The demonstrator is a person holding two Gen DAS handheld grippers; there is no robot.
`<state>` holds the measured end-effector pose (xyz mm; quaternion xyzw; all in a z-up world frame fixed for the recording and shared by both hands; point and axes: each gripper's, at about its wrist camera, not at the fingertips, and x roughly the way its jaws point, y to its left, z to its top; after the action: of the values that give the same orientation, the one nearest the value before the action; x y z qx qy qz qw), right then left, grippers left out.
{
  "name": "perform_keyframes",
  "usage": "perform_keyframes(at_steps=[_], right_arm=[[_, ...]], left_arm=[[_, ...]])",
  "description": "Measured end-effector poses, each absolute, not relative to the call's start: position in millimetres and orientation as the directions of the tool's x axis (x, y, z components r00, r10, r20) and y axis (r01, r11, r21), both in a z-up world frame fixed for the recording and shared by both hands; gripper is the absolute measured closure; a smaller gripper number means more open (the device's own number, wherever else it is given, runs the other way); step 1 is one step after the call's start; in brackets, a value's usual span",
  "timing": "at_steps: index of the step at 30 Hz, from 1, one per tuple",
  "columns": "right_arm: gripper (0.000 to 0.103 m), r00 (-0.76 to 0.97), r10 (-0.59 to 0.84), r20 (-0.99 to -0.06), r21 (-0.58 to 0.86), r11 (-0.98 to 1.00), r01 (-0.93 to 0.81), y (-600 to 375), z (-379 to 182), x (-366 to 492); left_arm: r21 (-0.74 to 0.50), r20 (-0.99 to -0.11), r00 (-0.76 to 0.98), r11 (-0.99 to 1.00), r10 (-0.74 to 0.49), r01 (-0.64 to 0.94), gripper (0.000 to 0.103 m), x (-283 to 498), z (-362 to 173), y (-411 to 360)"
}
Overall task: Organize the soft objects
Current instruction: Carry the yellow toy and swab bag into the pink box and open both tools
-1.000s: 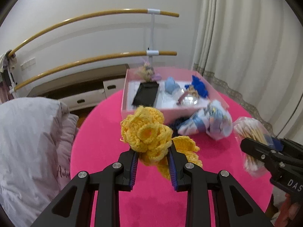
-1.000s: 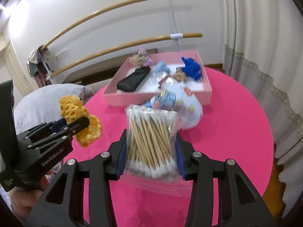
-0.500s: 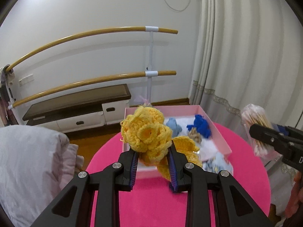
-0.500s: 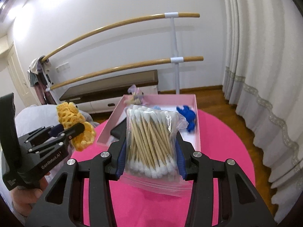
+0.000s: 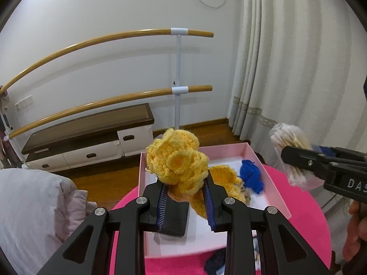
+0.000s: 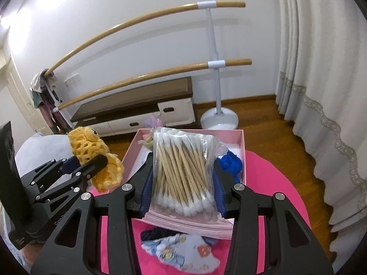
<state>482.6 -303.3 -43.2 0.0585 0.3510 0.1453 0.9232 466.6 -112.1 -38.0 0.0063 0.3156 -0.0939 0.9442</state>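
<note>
Both your grippers have lifted and carried forward since the earlier frames: the pink box, then well ahead on the table, now lies right under the fingers in both wrist views

Your left gripper [image 5: 185, 189] has its jaws clamped on the yellow crochet flower [image 5: 177, 163]; the flower bulges above the blue pads, held in the air over the near-left part of the pink box [image 5: 273, 183]. Part of the yellow yarn hangs down past the right-hand pad

Your right gripper [image 6: 182, 188] has its jaws clamped on the clear bag of cotton swabs [image 6: 182, 171]; the swabs stand roughly upright, the bag's pink zip edge hanging below the pads, over the near edge of the box

Inside the box: blue yarn bundle [image 5: 251, 176] toward the right wall, black flat case [image 5: 175, 217] on the floor under the left gripper, a small pale lilac tuft [image 6: 152, 121] at the far-left corner

On the pink table [image 6: 275, 183], just in front of the box: printed fabric pouch [image 6: 183, 252] with a dark cloth [image 6: 152, 232] touching it

Beyond: ballet barre [image 5: 179, 89], low cabinet [image 5: 91, 137], white curtain [image 5: 298, 68], pale quilted bedding [image 5: 34, 206] at left
</note>
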Motion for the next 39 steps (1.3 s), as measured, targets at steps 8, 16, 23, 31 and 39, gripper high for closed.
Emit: perform_keyframes(at_steps=[8, 16, 23, 31, 39], right_arm=[[0.062, 0.670, 0.301, -0.678, 0.214, 0.954, -0.212, -302, -63, 526], [0.062, 0.622, 0.294, -0.725, 0.217, 0.956, -0.200, -297, -87, 560], [0.061, 0.580, 0.298, -0.758, 0.223, 0.954, -0.198, -295, -108, 578], [0.056, 0.544, 0.316, -0.778, 0.263, 0.949, -0.175, -301, -122, 590], [0.010, 0.553, 0.343, -0.759, 0.309, 0.938, -0.158, -302, -118, 577]], left_arm=[[-0.050, -0.625, 0.762, 0.983, -0.168, 0.176, 0.077, 529, -52, -120], [-0.034, -0.665, 0.729, 0.982, -0.161, 0.186, 0.077, 581, -76, -137], [-0.015, -0.715, 0.682, 0.980, -0.151, 0.201, 0.075, 620, -100, -160], [0.019, -0.746, 0.655, 0.980, -0.116, 0.196, 0.057, 645, -116, -181], [0.117, -0.680, 0.733, 0.981, -0.032, 0.152, 0.009, 628, -106, -182]])
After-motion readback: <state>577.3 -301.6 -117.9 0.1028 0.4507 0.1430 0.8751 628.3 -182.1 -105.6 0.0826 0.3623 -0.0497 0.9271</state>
